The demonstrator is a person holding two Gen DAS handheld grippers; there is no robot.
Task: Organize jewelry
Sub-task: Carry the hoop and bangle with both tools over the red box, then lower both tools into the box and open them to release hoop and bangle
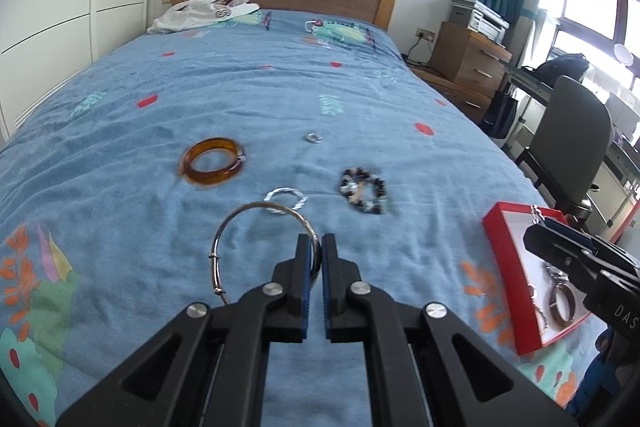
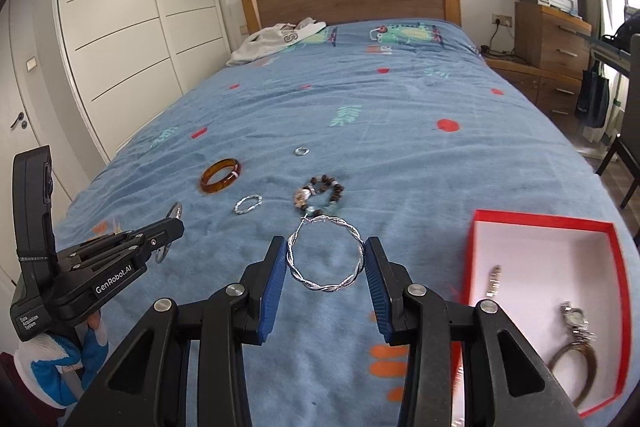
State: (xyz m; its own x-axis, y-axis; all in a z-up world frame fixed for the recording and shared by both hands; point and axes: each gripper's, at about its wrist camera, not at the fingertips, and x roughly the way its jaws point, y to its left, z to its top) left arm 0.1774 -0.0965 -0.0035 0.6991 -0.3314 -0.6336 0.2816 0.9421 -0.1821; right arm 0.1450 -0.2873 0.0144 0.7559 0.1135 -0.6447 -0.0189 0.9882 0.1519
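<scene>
A wide bed with a blue patterned cover (image 2: 400, 99) carries scattered jewelry, with a red-rimmed, white-lined cardboard box (image 2: 540, 223) at its right edge holding a silver wristwatch (image 2: 576, 319). The right gripper (image 2: 325, 267) pinches a twisted silver wire bangle (image 2: 325, 289) across its width between blue pads, above the cover. The left gripper (image 1: 316, 251), jaws pressed nearly together, grips a thin plain silver bangle (image 1: 240, 213) by its rim. An amber translucent bangle (image 1: 214, 161), a dark beaded bracelet (image 1: 364, 191) and a small silver ring (image 1: 313, 137) lie beyond.

Left hand-held gripper (image 1: 316, 255) pinched shut on bangle (image 1: 256, 227); right hand-held gripper (image 2: 325, 259) clamps twisted bracelet (image 2: 325, 255).
</scene>
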